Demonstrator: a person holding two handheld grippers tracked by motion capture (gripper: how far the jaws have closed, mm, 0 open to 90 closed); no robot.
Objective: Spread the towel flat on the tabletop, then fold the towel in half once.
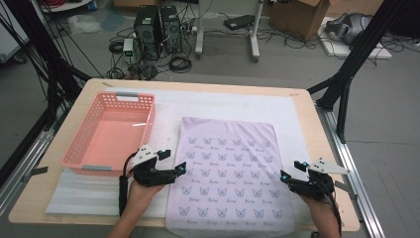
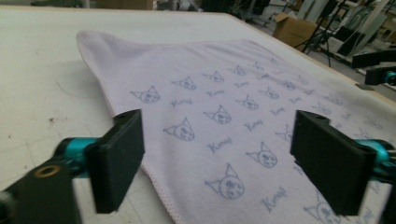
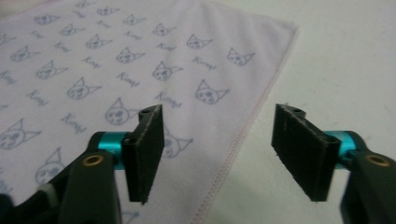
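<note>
A lilac cloth [image 1: 228, 168] printed with small cat faces lies flat on a white mat, its near edge hanging over the table's front. My left gripper [image 1: 174, 161] rests at the cloth's left edge. In the left gripper view its black jaws [image 2: 224, 158] stand wide apart over the cloth's hem [image 2: 224, 93], with nothing pinched. At the cloth's right edge sits my right gripper [image 1: 292, 170]. In the right gripper view it [image 3: 224, 154] is open too, one jaw over the cloth [image 3: 116, 70] and one over bare mat.
A pink plastic basket [image 1: 148, 121], nothing inside, stands on the mat left of the cloth, just beyond my left gripper. The white mat [image 1: 223, 104] covers most of the wooden table [image 1: 29, 198]. Cables, computers and boxes lie on the floor beyond the far edge.
</note>
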